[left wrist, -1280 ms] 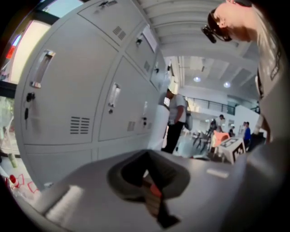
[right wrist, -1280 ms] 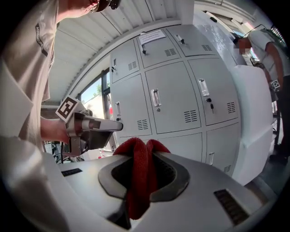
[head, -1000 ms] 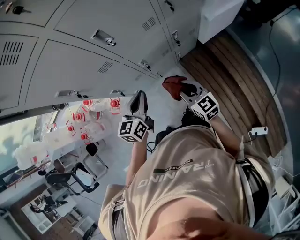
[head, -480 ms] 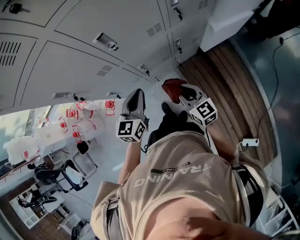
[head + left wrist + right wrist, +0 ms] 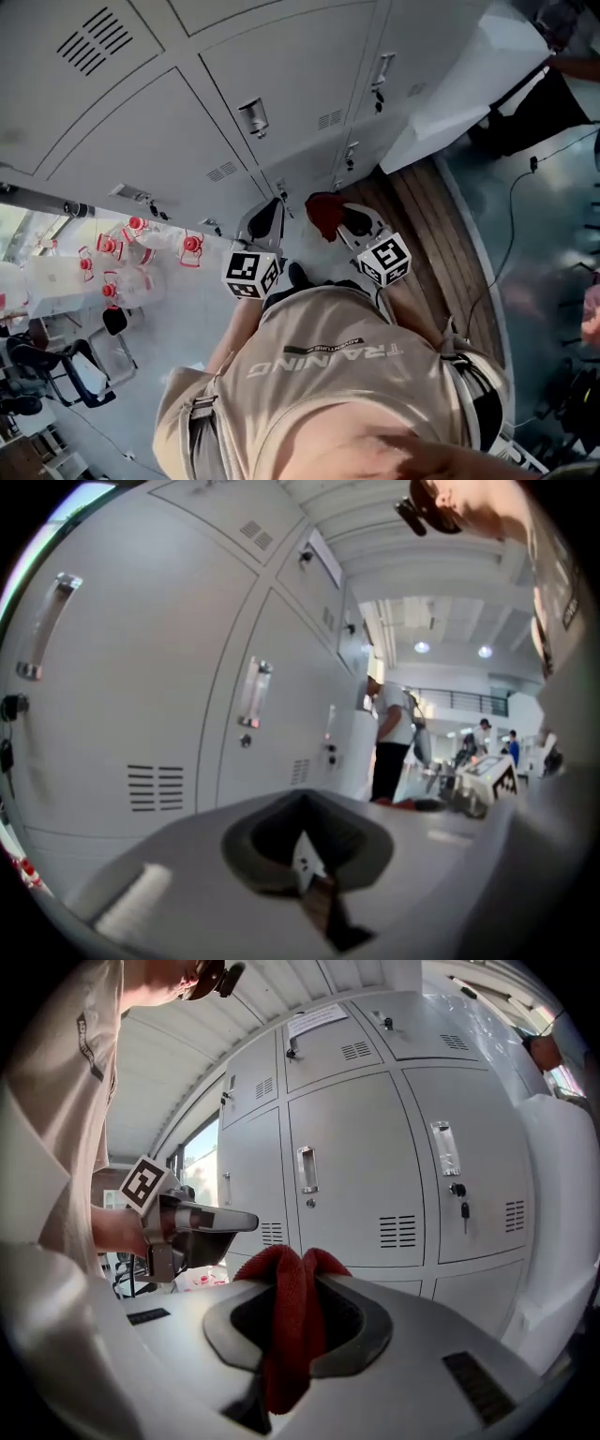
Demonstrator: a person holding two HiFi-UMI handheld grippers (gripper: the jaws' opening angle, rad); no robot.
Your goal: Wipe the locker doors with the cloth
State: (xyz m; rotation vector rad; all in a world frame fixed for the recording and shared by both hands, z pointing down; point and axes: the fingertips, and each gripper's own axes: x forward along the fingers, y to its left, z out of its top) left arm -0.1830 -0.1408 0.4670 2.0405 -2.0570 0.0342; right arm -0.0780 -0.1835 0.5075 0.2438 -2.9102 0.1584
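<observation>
At the bottom of the head view, the person's beige shirt [image 5: 328, 375] fills the frame. Just above it, at centre, the two grippers point side by side toward the lockers. The left gripper [image 5: 305, 855] has its jaws closed together with nothing between them. The right gripper [image 5: 298, 1330] has its jaws clamped on a red cloth [image 5: 286, 1307], which bunches up above the jaws and hangs down between them. In the head view the cloth sits at centre frame, near the foot of the grey locker doors [image 5: 281, 94]. The right gripper view shows it short of the doors, not touching. Bottles with red caps [image 5: 122, 258] cluster at the left edge, and a wooden floor strip [image 5: 441, 225] runs down the right.
</observation>
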